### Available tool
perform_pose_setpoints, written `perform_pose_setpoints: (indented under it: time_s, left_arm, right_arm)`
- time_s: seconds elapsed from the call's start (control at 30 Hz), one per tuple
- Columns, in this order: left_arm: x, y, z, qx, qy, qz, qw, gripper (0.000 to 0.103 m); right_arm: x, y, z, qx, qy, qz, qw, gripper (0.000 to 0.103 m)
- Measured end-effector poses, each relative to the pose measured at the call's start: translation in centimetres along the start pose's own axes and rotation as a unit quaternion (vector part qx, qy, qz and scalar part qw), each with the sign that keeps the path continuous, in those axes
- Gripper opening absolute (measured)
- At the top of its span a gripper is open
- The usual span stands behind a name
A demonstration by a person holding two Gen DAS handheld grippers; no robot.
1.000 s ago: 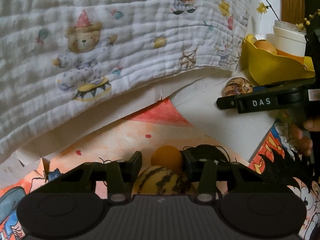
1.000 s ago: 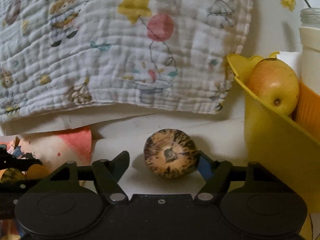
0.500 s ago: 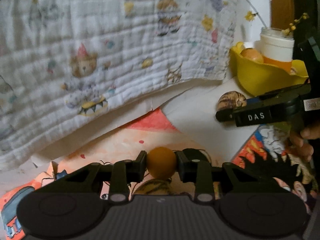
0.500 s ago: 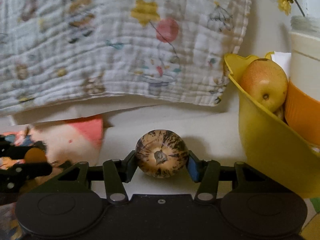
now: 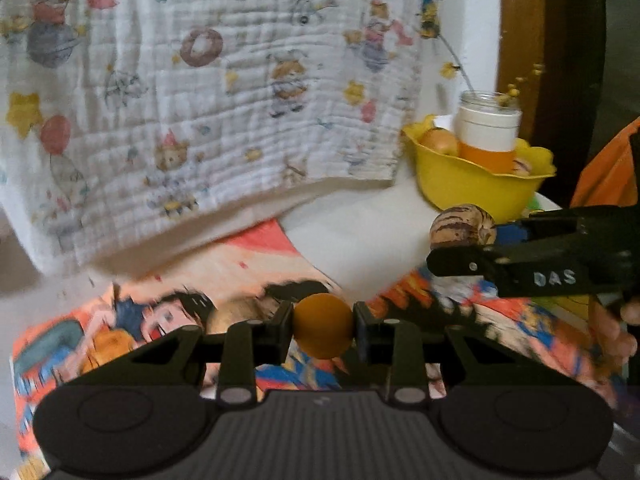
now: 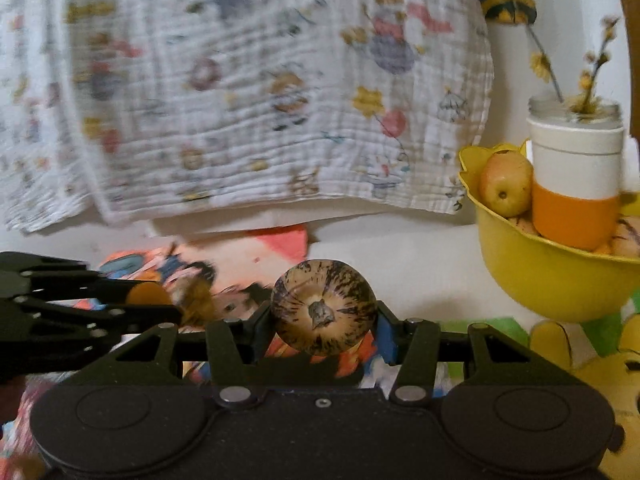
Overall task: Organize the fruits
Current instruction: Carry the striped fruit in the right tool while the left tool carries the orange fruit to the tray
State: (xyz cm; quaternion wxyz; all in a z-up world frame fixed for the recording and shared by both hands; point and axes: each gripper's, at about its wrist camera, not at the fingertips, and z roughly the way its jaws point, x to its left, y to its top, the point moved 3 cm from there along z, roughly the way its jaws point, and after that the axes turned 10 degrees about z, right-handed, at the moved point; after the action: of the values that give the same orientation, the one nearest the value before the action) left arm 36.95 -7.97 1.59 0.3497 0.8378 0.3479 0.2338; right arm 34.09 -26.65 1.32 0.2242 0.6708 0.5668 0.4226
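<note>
Key relation: the yellow bowl [image 6: 552, 280] is seen ahead and to the right of both grippers, on the white surface in front of the hanging patterned cloth [image 6: 256, 92]; the right gripper [image 6: 323, 322] is judged the nearer of the two, the bowl being well apart from the left gripper [image 5: 322, 330]
Right gripper: closed onto the striped round fruit [image 6: 323, 307], which is pinched at its two sides, stem end turned toward the camera, and is carried clear of the comic-print sheet [image 5: 132, 320]
Left gripper: pressed in on the small orange fruit [image 5: 322, 326], held between the fingertips above the comic-print sheet
Bowl contents: a yellow-red apple [image 6: 506, 182] and an orange-and-white jar [image 6: 574, 184] are already held; free room is judged to lie at the near rim
Long axis: none is shown by either fruit, both being roughly round
Coming move: a drop into the bowl is judged likely, right load first
</note>
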Motion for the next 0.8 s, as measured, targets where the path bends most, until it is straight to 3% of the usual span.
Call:
perform_pose_setpoints:
  time_s: [0.4,0.57,0.8]
  left_arm:
    - [-6.1,-2.2,-3.2,0.017,-0.056,-0.025,0.998,0.035]
    - [-7.8,-3.3,-3.5,0.032,-0.072,-0.025,0.9966,0.035]
    - [-8.9,-4.8,-3.7,0.055,-0.085,-0.027,0.9945,0.035]
  right_arm:
    - [1.5,-8.5,-10.3,0.002,0.022,-0.094,0.995,0.053]
    - [2.4,-11.4,-12.3,0.008,0.016,-0.133,0.991,0.053]
    - [2.5,-13.0,-13.4,0.013,0.008,-0.137,0.99,0.053]
